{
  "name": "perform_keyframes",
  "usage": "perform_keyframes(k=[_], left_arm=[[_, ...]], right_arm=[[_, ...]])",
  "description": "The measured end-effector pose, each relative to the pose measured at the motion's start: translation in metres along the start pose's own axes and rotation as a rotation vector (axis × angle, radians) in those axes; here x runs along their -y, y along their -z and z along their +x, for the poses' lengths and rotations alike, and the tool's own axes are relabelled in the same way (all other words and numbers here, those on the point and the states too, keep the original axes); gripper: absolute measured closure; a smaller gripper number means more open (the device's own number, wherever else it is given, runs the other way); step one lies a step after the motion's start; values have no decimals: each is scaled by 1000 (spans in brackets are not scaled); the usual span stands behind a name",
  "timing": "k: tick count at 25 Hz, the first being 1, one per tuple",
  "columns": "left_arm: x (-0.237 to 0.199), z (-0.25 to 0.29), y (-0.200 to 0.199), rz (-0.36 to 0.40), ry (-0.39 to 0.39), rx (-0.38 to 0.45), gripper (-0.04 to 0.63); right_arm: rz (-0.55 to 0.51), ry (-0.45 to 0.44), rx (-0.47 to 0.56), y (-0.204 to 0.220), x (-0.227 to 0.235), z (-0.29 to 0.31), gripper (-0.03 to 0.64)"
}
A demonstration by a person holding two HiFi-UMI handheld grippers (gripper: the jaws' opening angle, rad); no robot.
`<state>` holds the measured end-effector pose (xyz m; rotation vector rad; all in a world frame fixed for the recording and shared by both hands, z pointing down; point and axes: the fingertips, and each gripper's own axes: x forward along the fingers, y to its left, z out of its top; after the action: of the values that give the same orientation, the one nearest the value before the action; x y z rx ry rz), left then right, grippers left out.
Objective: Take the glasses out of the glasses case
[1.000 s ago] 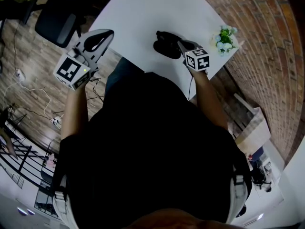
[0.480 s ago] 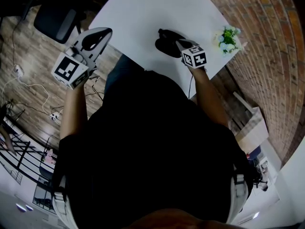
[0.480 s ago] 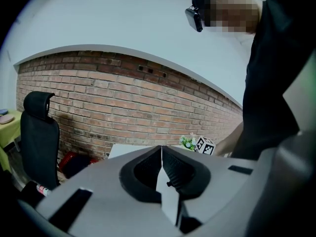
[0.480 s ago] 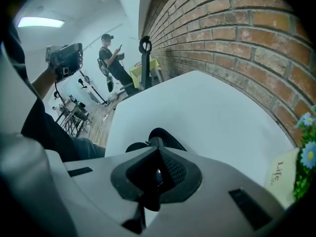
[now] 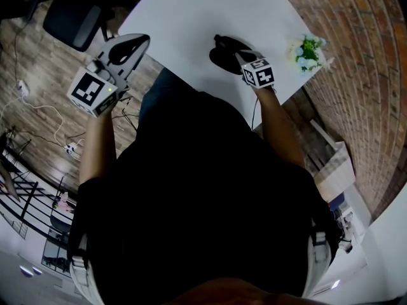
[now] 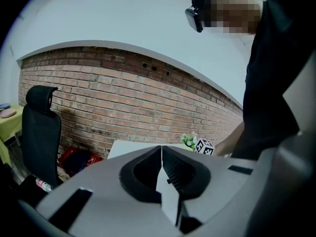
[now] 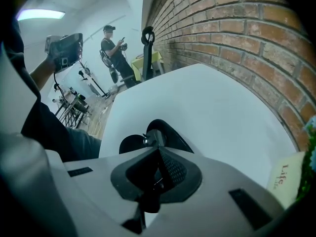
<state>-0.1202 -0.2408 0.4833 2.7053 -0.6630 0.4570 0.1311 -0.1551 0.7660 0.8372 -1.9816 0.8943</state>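
The right gripper is clenched on the black-framed glasses, gripping them at a corner where a small metal screw shows; a dark part of the frame hangs down between the jaws. Just behind them the black oval clamshell glasses case lies open on the white round-edged table, near the edge at the person's side. The left gripper is shut on nothing, jaws pressed together, held in the air off the table's left edge. A small potted plant with white flowers stands beside the red brick wall
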Motion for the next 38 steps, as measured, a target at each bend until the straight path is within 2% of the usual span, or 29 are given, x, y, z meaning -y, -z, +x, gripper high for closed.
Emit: perform_keyframes(k=[17,38], left_arm=[[-9,-2,16,-41,-9,-14,583],[-15,-1,24,-76,-8,-16,583]], right_arm=[[-106,0,-93,4,0,24,566],[-142,-4,-147,12,5,42,546]])
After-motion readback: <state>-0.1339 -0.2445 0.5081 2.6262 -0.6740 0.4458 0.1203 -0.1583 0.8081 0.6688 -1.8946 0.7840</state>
